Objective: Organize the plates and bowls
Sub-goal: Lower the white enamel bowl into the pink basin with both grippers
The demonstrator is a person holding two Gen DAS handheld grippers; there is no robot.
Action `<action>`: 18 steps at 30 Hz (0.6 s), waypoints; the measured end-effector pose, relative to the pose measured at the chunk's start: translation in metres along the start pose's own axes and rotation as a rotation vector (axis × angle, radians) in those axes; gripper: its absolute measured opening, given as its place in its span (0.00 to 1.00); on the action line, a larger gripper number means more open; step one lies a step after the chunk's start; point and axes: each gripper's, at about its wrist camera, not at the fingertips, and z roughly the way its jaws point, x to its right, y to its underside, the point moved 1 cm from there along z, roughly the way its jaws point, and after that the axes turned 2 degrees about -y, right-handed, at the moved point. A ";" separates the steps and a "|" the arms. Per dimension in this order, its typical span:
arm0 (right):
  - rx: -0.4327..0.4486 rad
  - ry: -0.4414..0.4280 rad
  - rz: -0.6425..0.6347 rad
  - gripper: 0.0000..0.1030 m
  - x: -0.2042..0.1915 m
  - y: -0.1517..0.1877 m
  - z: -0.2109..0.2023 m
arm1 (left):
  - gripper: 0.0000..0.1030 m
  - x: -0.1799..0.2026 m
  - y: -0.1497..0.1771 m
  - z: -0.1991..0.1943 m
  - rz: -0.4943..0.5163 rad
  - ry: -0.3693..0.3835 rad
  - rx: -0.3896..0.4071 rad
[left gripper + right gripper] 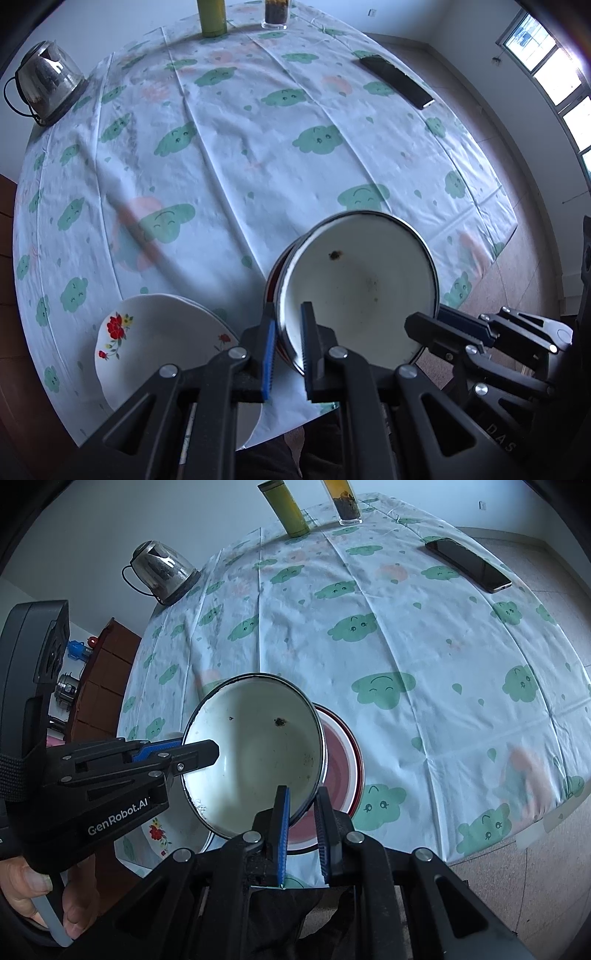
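A white enamel bowl point(362, 288) with a dark rim and a few brown specks inside hangs tilted over the table's near edge. My left gripper point(290, 314) is shut on its left rim, one blue pad inside and one outside. My right gripper point(302, 794) is shut on the opposite rim of the same bowl point(255, 753). Each gripper shows in the other's view: the right gripper point(428, 317) and the left gripper point(199, 747). Under the bowl lies a red dish with a white rim point(341, 768). A white plate with red flowers point(155, 343) sits to the left on the cloth.
The table wears a white cloth with green clouds point(258, 147). At the far side stand a glass kettle point(48, 81), a green flask point(212, 18) and a glass with dark contents point(275, 14). A black phone point(397, 81) lies far right. A person's hand point(33, 886) holds the left gripper.
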 end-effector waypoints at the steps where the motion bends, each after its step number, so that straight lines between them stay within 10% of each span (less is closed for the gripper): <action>1: -0.001 0.001 0.000 0.16 0.000 0.000 0.001 | 0.09 0.000 0.001 0.001 -0.001 0.000 -0.002; 18: -0.010 0.016 0.002 0.16 0.002 0.004 0.009 | 0.09 -0.001 0.001 0.013 -0.001 0.009 -0.021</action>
